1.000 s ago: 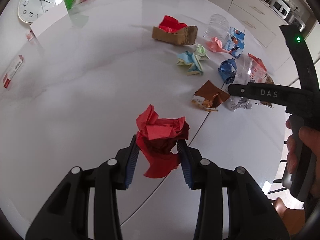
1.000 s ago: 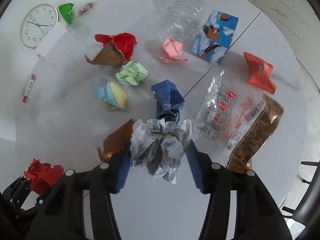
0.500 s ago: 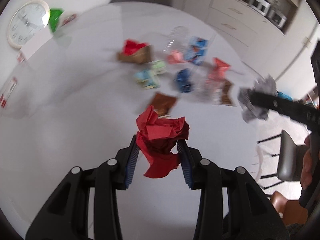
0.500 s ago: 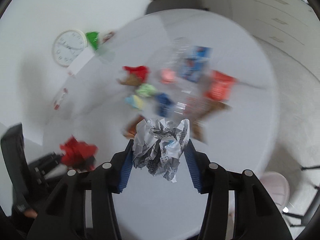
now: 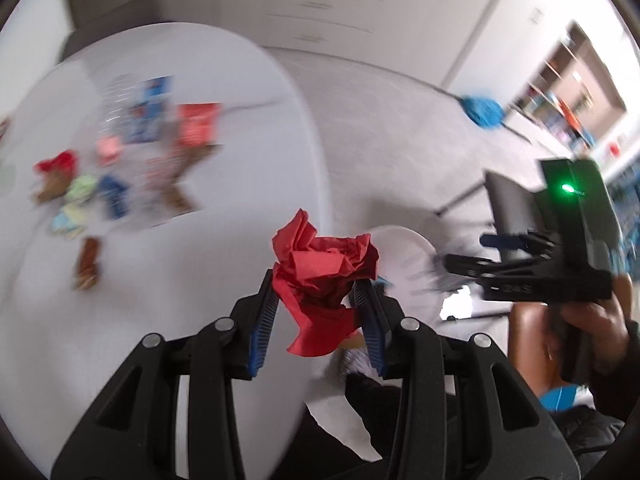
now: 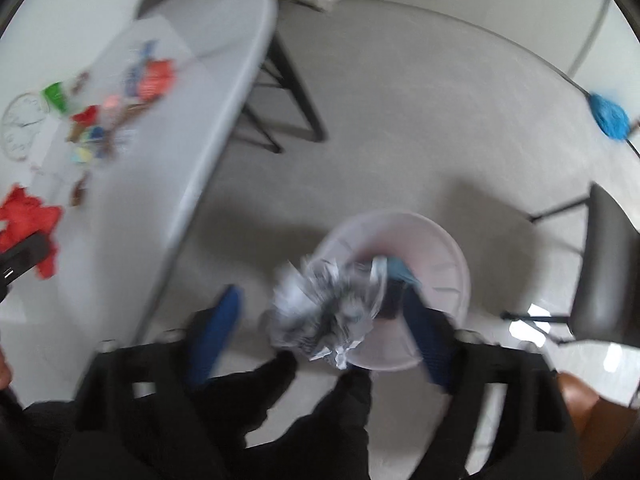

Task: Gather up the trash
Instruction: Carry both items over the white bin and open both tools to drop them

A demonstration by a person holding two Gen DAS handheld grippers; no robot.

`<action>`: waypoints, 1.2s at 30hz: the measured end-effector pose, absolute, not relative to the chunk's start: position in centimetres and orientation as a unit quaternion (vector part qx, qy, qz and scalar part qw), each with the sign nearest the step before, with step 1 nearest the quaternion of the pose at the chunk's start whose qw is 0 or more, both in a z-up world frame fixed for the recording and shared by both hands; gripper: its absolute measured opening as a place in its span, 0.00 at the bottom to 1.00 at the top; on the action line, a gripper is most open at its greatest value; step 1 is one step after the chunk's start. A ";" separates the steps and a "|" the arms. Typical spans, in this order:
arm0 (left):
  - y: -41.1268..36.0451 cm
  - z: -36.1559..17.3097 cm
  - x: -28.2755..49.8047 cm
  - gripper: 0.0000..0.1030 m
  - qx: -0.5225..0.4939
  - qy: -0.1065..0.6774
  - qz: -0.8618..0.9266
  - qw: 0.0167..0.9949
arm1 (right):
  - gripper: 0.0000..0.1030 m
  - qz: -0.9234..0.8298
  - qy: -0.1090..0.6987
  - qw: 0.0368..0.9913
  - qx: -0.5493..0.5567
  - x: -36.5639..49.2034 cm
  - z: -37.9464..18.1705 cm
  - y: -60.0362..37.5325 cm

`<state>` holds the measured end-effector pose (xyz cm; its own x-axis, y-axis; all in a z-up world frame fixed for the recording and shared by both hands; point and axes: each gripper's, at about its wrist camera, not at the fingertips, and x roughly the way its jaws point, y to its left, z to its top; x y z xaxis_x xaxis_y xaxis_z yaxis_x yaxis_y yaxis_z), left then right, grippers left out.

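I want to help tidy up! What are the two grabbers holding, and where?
The left gripper pinches the red paper ball by its sides. The right gripper has just opened; the newspaper ball sits loose between its fingers.

Your blue-padded black left gripper (image 5: 316,320) carries red crumpled paper (image 5: 324,280); grey-and-white newsprint wad (image 6: 324,312) falls above the pale pink bin (image 6: 444,248).

My left gripper (image 5: 316,320) has black plastic fingers, blue ribbed pads (image 5: 262,328) and silver screws. My right gripper (image 6: 320,328) looks the same; its black housing carries a green light (image 5: 567,189). I wear black clothes.
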<state>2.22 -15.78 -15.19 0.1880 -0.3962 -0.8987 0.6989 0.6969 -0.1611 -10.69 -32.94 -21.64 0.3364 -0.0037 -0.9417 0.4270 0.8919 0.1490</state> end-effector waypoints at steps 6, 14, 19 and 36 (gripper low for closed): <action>-22.5 -16.1 -0.4 0.38 0.177 0.532 -0.414 0.717 | 0.96 -0.173 0.536 0.798 0.214 -13.8 -21.0 -37.4; -28.5 -17.0 -2.1 0.61 0.179 0.541 -0.444 0.691 | 0.97 -0.204 0.509 0.805 0.226 -16.8 -19.1 -41.8; -29.1 -16.3 -2.9 0.92 0.185 0.527 -0.439 0.704 | 0.97 -0.205 0.507 0.806 0.227 -17.3 -19.0 -42.6; -25.3 -14.8 -0.6 0.92 0.158 0.521 -0.384 0.745 | 0.97 -0.174 0.507 0.819 0.206 -14.3 -18.1 -39.5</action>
<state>-0.56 -25.27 -14.78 0.1615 -0.4078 -0.8987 0.7381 0.6543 -0.1643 -14.30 -39.54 -18.10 0.4253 -0.0760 -0.9019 0.4944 0.8542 0.1611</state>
